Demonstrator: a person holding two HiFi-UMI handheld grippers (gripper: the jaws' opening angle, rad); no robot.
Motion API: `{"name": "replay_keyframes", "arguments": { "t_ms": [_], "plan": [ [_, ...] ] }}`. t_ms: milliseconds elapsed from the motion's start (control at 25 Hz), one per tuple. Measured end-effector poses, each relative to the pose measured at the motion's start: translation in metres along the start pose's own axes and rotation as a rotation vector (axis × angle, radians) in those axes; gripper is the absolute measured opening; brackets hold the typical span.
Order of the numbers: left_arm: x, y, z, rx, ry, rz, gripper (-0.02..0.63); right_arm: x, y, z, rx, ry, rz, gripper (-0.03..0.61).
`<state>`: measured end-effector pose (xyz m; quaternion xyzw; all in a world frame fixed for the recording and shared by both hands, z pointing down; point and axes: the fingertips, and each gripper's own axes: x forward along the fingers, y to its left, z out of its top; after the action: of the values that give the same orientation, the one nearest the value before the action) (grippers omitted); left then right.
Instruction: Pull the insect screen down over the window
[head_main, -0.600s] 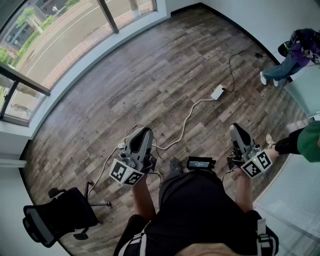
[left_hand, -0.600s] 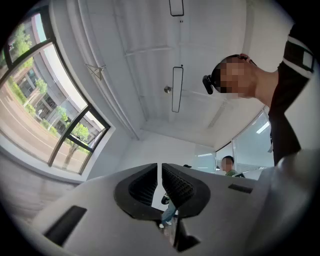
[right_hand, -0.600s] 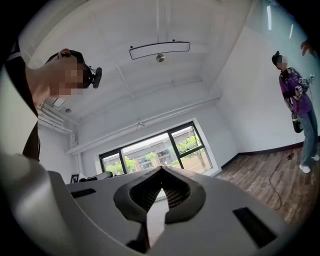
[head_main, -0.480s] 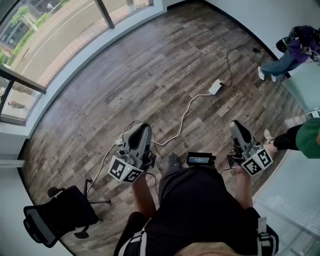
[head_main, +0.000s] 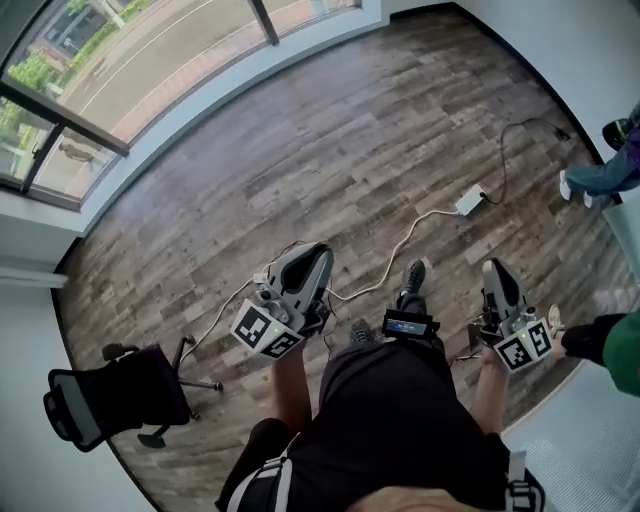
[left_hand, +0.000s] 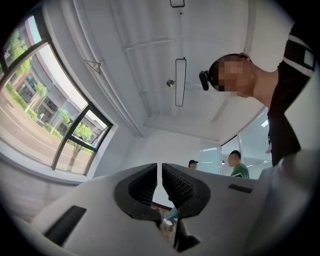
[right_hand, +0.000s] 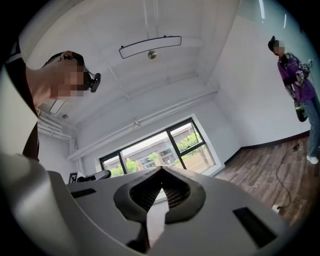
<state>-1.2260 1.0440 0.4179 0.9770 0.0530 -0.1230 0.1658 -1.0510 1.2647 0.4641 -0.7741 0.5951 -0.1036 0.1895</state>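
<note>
A: Insect screen: where is it?
B: I can't make it out in any view. The window sits upper left in the head view, well apart from both tools.
A: And the tools?
B: Left tool is pressed together but for a slit. The right tool is fully pressed together. Both are empty.
A: Handling?
B: Probably light, flimsy mesh. Take its bottom edge and pull evenly.

A black shirt with white-striped sleeves; flanking it, the grey left gripper and right gripper bear black-and-white marker cubes.
</note>
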Motion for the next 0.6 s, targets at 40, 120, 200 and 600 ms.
{"name": "replay_keyframes", "arguments": {
  "t_ms": [40, 120, 200, 600],
  "plan": [
    [0.012, 0.004, -0.002, 0.012, 0.005, 0.005, 0.02, 0.009, -0.015, 0.001, 0.011, -0.005, 0.01, 0.008],
    [0.04, 0.02, -0.004, 0.034, 0.012, 0.028, 0.02, 0.036, -0.047, 0.004, 0.028, -0.011, 0.034, 0.008],
    [0.07, 0.039, -0.002, 0.039, 0.01, 0.061, 0.021, 0.068, -0.078, 0.012, 0.03, -0.006, 0.055, 0.008],
    [0.21, 0.057, 0.011, 0.104, -0.006, 0.08, 0.137, 0.162, -0.182, 0.087, -0.136, 0.023, 0.155, 0.008]
  ]
}}
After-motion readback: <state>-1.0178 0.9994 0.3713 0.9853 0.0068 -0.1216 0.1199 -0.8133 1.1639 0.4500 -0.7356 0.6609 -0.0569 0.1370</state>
